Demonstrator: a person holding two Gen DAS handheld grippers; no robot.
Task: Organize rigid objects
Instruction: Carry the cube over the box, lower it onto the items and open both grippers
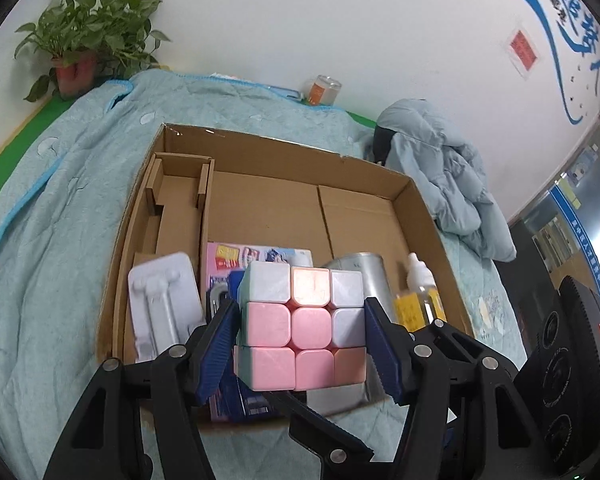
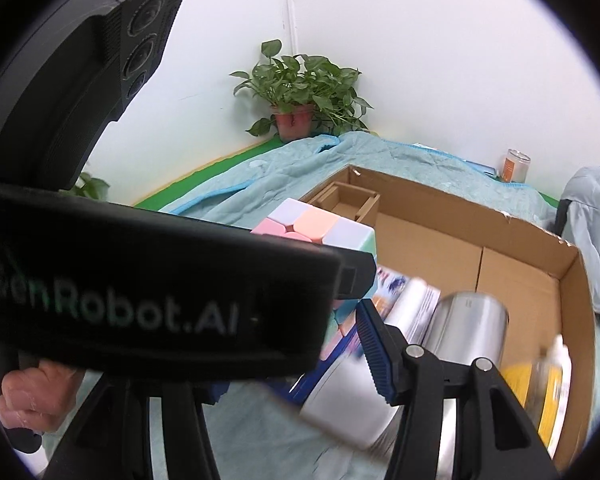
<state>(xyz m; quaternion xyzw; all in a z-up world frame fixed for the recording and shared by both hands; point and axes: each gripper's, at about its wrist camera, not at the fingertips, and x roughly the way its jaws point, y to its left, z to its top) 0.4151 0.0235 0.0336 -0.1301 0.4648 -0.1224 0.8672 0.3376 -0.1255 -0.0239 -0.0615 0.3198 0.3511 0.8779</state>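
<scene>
1. The pastel puzzle cube (image 1: 302,326), mostly pink with lilac and peach tiles, sits clamped between the left gripper's (image 1: 300,344) blue pads.
2. It hangs over the cardboard box's (image 1: 380,168) near edge.
3. The right gripper's (image 2: 352,344) state cannot be told.

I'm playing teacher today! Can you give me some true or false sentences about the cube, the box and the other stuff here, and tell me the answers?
1. The left gripper holds the cube between its jaws. True.
2. The cube is all one colour. False: it shows pink, peach, lilac and pale green squares.
3. The box is closed with a lid. False: it is open on top.
4. A metal can lies in the box. True.
5. The plant stands inside the box. False: it stands by the wall, beyond the blanket.
6. A bottle with a yellow label is in the box. True.
</scene>
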